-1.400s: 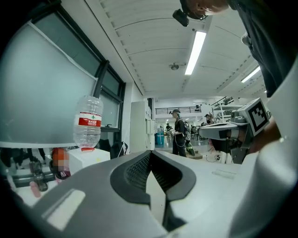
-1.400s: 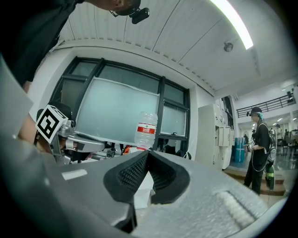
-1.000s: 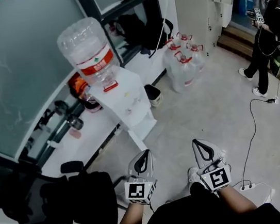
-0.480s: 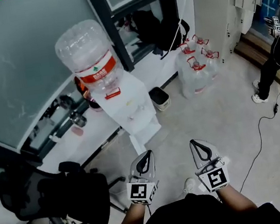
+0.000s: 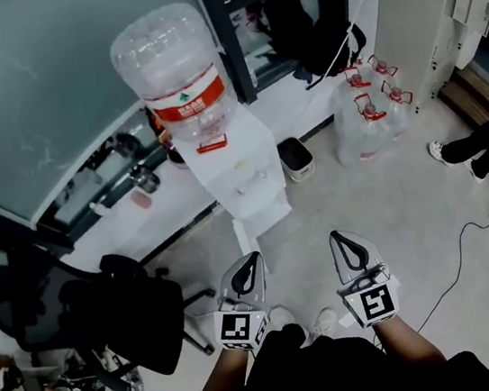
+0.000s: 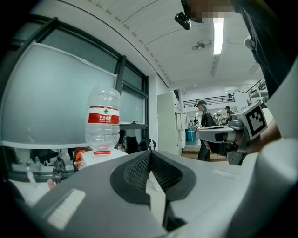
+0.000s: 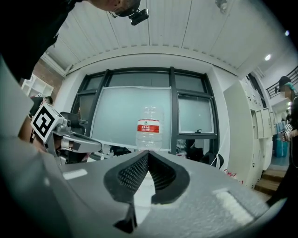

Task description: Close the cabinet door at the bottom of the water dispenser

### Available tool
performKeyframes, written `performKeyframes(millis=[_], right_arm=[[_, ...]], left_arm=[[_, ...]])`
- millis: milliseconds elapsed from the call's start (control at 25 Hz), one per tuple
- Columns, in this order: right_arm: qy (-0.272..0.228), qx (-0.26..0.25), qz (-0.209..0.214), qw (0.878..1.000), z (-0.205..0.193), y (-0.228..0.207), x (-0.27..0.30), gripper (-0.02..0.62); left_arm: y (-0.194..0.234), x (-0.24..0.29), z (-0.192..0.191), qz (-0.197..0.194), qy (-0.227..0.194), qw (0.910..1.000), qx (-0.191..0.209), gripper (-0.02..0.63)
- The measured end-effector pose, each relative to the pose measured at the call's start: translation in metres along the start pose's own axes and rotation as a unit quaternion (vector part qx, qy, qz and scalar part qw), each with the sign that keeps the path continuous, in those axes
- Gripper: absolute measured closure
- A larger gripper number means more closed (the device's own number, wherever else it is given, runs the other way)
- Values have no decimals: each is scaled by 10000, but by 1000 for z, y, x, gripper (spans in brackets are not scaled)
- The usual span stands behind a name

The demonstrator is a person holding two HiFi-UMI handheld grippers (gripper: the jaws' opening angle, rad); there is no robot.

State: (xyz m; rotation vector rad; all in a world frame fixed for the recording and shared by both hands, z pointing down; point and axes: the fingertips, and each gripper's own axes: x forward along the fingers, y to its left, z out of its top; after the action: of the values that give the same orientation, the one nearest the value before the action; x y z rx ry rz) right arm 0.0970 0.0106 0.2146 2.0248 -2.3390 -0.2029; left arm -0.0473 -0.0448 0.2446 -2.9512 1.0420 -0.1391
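The white water dispenser (image 5: 242,165) stands against the window wall with a big clear bottle (image 5: 173,69) on top. At its foot the cabinet door (image 5: 243,234) hangs open, edge-on towards me. My left gripper (image 5: 253,258) is shut and empty, its tip a short way in front of the door's edge, not touching. My right gripper (image 5: 335,236) is also shut and empty, out to the right over the floor. In the left gripper view the bottle (image 6: 103,122) shows beyond the shut jaws; in the right gripper view the bottle (image 7: 148,128) is straight ahead.
A black office chair (image 5: 108,315) stands close on the left. A small bin (image 5: 295,157) and several full water bottles (image 5: 369,117) sit right of the dispenser. A cable (image 5: 469,238) crosses the floor at right, near a person's legs (image 5: 482,141).
I have turned and stepped towards the dispenser: it now sits nearer and more central, and the bystander has slid to the right edge. Both grippers stayed shut and side by side.
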Motion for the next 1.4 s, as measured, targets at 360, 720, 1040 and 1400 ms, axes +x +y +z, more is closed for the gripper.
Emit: performKeyframes(millis=[360,720,1040,1400], right_arm=[[91,-127,48,9999,5,5,57,592],[165,-275,262,9991,6,34,99,592],[243,-248,525,9980,-6,51,117,592],[218,-176,1119,9933,-34,43,137,592]], left_arm=[[46,10,-2,41,54,9999,-84,589],[87,16,-9,18,45,9999,-154,589],[104,10,-24,230,96,9993,-289,589],[115,23,-45,954,217,9946,-341,589]])
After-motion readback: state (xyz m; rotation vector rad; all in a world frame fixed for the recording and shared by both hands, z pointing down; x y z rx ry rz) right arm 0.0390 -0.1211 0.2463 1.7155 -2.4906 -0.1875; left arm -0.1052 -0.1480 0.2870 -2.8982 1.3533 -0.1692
